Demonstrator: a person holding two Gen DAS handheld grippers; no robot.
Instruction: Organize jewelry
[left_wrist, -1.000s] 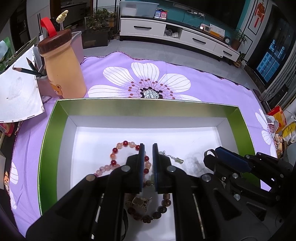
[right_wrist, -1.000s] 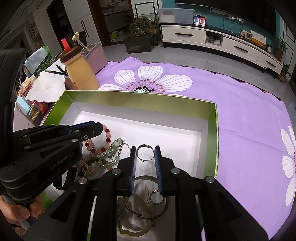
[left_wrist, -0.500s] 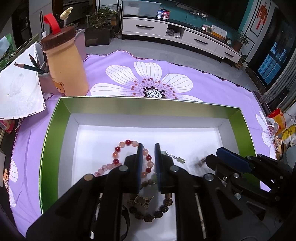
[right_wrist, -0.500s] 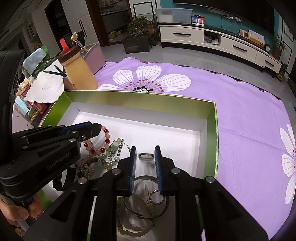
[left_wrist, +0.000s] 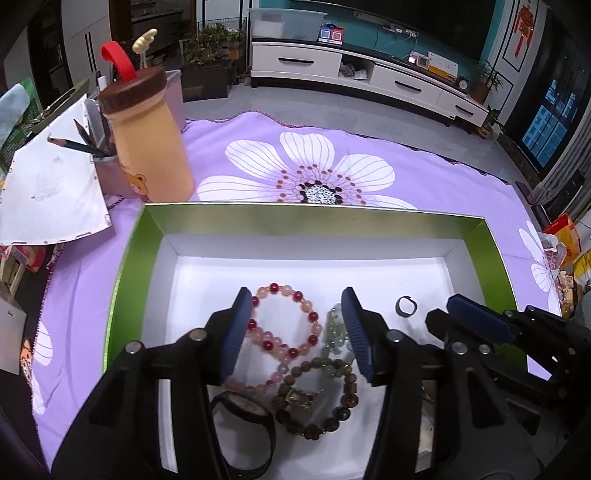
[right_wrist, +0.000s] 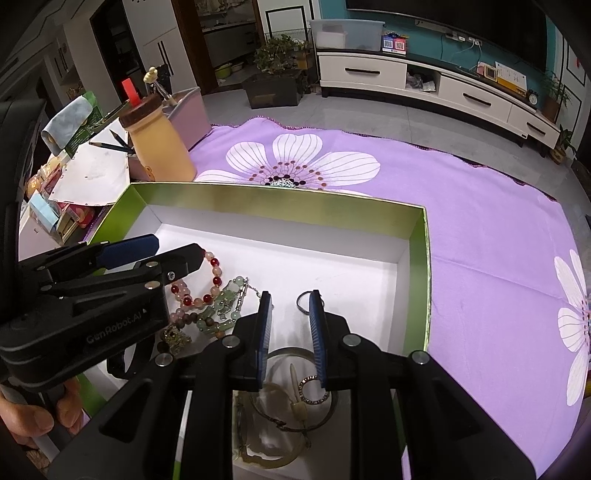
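A green box with a white floor (left_wrist: 280, 258) (right_wrist: 332, 266) holds the jewelry. My left gripper (left_wrist: 295, 301) is open and empty above a pink and red bead bracelet (left_wrist: 282, 323) (right_wrist: 207, 291). Beside it lie a jade chain bracelet (left_wrist: 336, 332) (right_wrist: 225, 302), a brown bead bracelet (left_wrist: 314, 402) and a dark bangle (left_wrist: 243, 421). My right gripper (right_wrist: 290, 301) is open and empty, just above a small dark ring (left_wrist: 406, 305) (right_wrist: 303, 301) lying on the box floor. Thin bangles and a rhinestone ring (right_wrist: 310, 387) lie under the right gripper.
The box sits on a purple flower-print cloth (left_wrist: 424, 177) (right_wrist: 480, 229). A tan bottle with a brown cap (left_wrist: 147, 144) (right_wrist: 159, 147), a pencil cup (left_wrist: 107, 166) and a white paper (left_wrist: 48, 192) stand at the far left. Clutter lines the right table edge (left_wrist: 561, 251).
My left gripper opened wide over the bead bracelets. My right gripper let go of the small ring, which now lies on the box floor, and its jaws spread a little.
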